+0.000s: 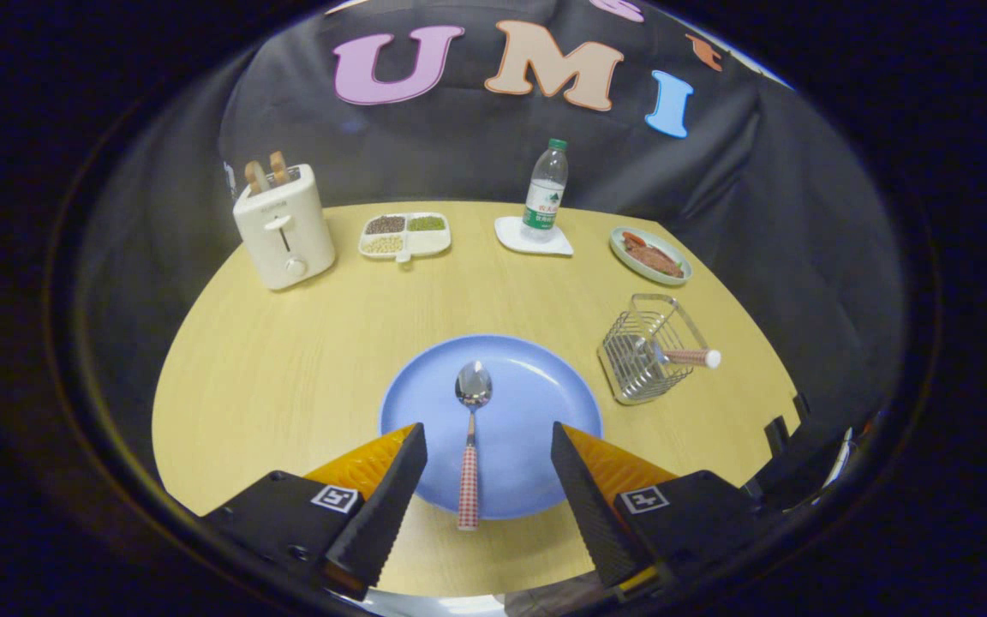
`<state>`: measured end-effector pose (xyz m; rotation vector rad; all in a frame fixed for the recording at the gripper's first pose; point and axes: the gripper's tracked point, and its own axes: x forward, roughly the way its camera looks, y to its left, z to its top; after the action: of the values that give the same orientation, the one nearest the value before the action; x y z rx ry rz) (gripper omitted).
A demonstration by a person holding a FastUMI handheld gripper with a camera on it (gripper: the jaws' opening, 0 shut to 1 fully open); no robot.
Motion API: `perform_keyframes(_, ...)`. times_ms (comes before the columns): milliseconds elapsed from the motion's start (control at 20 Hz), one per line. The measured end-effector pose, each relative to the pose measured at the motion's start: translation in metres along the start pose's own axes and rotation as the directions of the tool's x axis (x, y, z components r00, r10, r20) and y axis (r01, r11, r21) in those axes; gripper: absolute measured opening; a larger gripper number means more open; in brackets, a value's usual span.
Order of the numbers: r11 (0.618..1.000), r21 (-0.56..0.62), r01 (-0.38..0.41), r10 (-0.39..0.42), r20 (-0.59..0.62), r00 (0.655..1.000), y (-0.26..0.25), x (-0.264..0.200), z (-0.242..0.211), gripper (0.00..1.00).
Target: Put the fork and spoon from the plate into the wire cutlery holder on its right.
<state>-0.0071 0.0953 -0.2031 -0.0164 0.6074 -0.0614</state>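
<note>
The tongs [487, 446] are hovering wide open over the spoon [470, 428] at lower centre; fork [673, 354] is already sitting in the wire cutlery holder [649, 350]. Next: descending, closing on the handle.

The tongs [487, 446] hang above the surface [288, 360] with their jaws spread wide apart, pressing on nothing. The two fingers reach forward and lean in toward each other at their far ends, the left finger [386, 506] and the right finger [588, 506] standing level with one another, so the tongs sit square rather than rolled to either side. Each finger shows a ribbed inner face turned toward the gap. Behind each finger sits a boxy mount carrying a small square marker on its top. The fingertips float clear of the surface below them, touching nothing.
</note>
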Motion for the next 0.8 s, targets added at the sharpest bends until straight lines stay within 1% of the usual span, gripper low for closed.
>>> perform_keyframes(100,0.999,-0.034,-0.007,0.008,0.017,1.000,0.004,0.007,-0.016,0.93)
perform_keyframes(300,0.999,-0.014,-0.036,0.036,0.008,0.999,0.011,0.023,-0.044,0.92)
perform_keyframes(400,0.999,0.011,-0.047,0.047,0.022,0.999,0.011,0.026,-0.044,0.86)
perform_keyframes(600,0.999,0.003,-0.051,0.051,0.034,0.998,0.010,0.038,-0.042,0.75)
perform_keyframes(700,0.999,0.003,-0.052,0.052,0.028,0.998,0.012,0.045,-0.044,0.74)
perform_keyframes(800,0.996,0.019,-0.084,0.084,0.003,0.996,0.018,0.053,-0.051,0.59)
